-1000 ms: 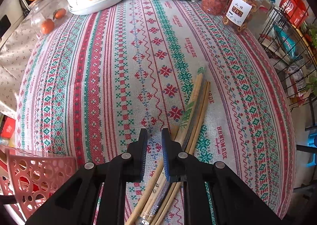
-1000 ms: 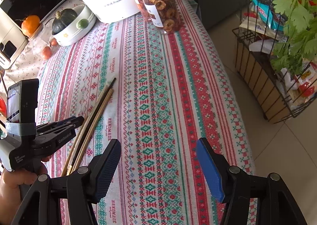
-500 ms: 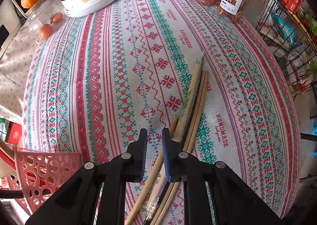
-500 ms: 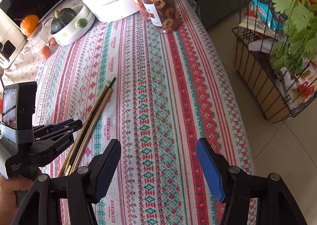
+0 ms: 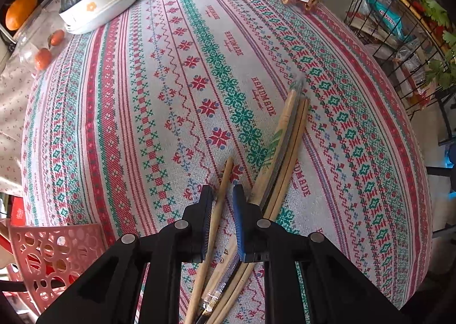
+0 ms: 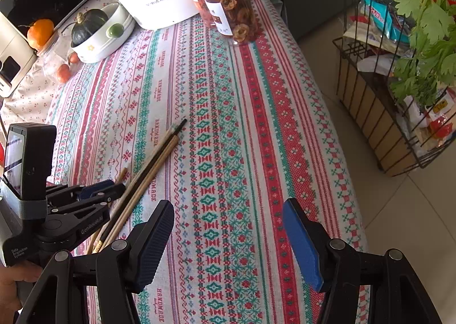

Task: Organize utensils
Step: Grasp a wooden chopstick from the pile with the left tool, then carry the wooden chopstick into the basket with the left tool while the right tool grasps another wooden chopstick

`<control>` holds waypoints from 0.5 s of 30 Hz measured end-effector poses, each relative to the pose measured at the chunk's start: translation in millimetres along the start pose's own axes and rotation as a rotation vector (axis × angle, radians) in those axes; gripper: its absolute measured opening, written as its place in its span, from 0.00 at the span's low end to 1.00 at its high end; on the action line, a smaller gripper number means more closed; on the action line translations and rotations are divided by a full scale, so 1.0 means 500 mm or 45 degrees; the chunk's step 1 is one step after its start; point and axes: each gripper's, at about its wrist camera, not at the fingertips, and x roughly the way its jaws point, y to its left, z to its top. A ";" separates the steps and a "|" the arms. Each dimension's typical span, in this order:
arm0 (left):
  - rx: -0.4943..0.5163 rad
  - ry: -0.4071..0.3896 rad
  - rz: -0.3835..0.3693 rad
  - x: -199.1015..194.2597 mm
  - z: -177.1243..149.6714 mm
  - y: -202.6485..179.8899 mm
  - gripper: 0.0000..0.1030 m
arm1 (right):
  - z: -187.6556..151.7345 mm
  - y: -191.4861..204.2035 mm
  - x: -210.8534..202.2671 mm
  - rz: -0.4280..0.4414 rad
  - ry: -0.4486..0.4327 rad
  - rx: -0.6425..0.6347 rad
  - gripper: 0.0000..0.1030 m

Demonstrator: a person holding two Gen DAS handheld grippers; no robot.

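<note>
Left gripper (image 5: 223,204) clamped on single chopstick (image 5: 221,190), chopstick bundle (image 5: 285,147) at its 1 o'clock on worktop (image 5: 128,113), right gripper (image 6: 228,241) jaws apart, empty.

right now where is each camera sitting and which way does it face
Left wrist: on the left gripper, facing steeply down at the striped embroidered tablecloth; narrow jaws straddle one loose wooden chopstick.
Right wrist: on the right gripper, jaws wide, facing down the table; a hand shows.
Shared: the wooden chopstick bundle, the tablecloth.
</note>
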 end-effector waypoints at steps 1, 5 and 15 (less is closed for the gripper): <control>-0.010 -0.010 0.006 -0.001 0.003 0.003 0.16 | 0.000 0.000 0.000 0.000 0.001 0.001 0.66; -0.022 -0.027 0.017 -0.004 0.011 -0.002 0.07 | -0.002 -0.002 0.007 0.012 0.017 0.009 0.66; 0.044 -0.296 -0.074 -0.171 -0.078 -0.009 0.04 | 0.012 0.008 0.037 0.042 0.063 0.053 0.66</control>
